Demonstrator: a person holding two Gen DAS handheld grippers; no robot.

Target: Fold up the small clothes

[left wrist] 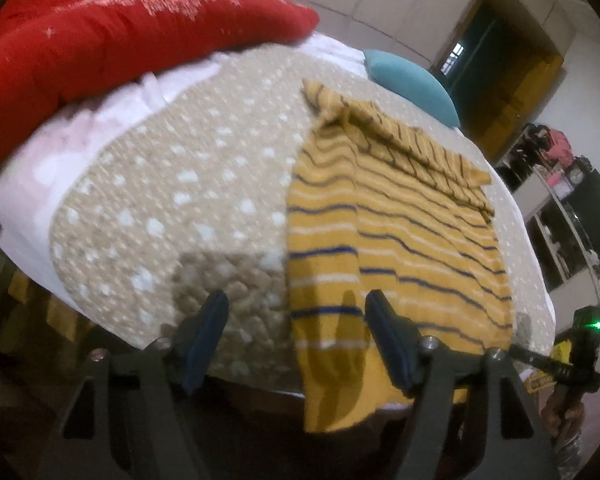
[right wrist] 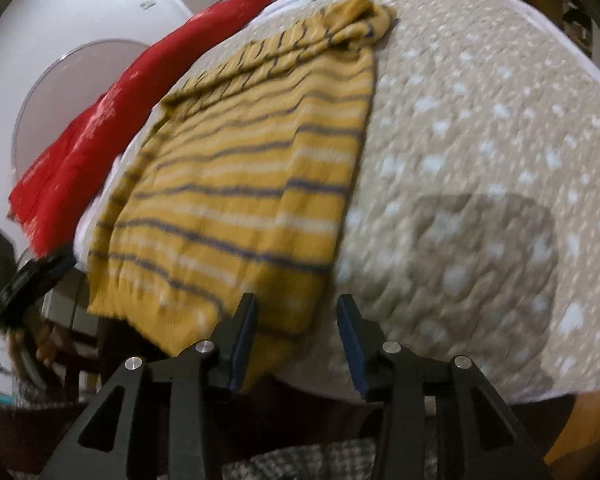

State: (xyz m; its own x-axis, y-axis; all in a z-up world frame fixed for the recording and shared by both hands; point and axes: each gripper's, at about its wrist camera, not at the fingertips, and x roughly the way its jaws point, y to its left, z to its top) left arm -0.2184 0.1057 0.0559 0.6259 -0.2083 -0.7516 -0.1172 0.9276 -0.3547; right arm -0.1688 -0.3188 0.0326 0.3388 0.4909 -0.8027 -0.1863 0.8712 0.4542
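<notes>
Sweater (left wrist: 400, 240) lies part-folded on bed (left wrist: 172, 200) — left tool (left wrist: 296, 312) and right tool (right wrist: 296, 316) both open, gripping nothing.

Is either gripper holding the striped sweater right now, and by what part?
No. The left gripper and right gripper are open over the sweater's near hem; nothing held.

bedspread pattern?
Beige quilted bedspread with scattered white spots; clearest in the right wrist view.
</notes>
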